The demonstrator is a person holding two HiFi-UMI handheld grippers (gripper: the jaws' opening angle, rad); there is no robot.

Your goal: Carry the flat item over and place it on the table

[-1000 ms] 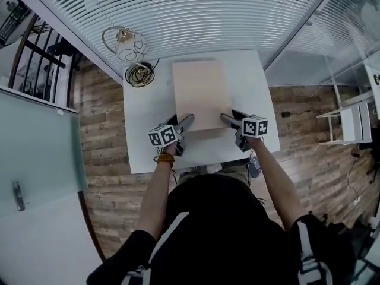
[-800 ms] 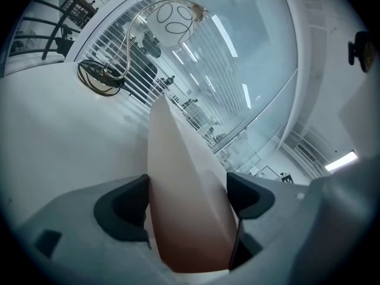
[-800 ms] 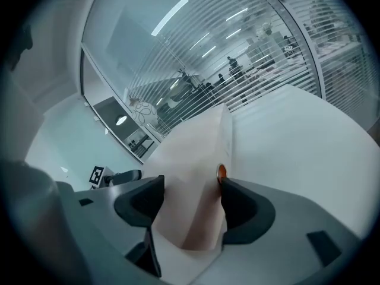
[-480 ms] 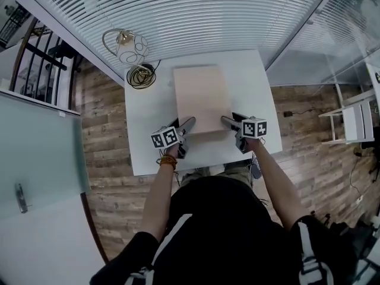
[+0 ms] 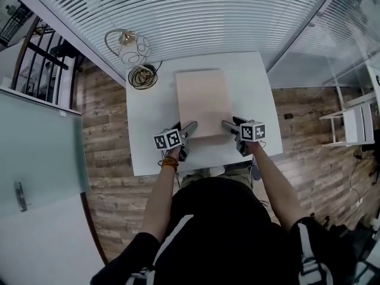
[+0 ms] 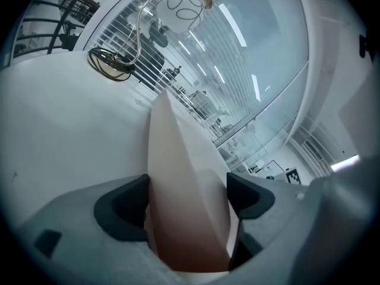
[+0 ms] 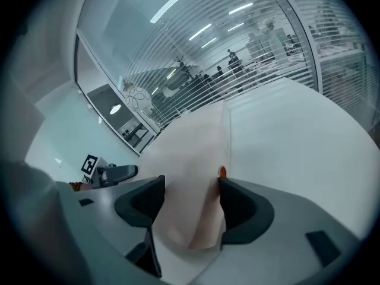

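Note:
A flat beige board (image 5: 203, 100) lies lengthwise over the middle of the white table (image 5: 148, 117). My left gripper (image 5: 185, 130) is shut on its near left corner, and my right gripper (image 5: 230, 126) is shut on its near right corner. In the left gripper view the board (image 6: 181, 171) fills the gap between the dark pads of the left gripper (image 6: 187, 198) and runs away toward the glass wall. The right gripper view shows the board (image 7: 199, 153) pinched in the right gripper (image 7: 190, 200). Whether the board's far end touches the table I cannot tell.
A lamp with a white globe (image 5: 132, 47) and a coil of cable (image 5: 142, 76) sit at the table's far left corner. A glass wall with blinds (image 5: 196, 10) runs behind the table. A white rack (image 5: 355, 120) stands on the wooden floor at the right.
The board and both grippers have shifted a little toward the table's near edge. Both grips are unchanged.

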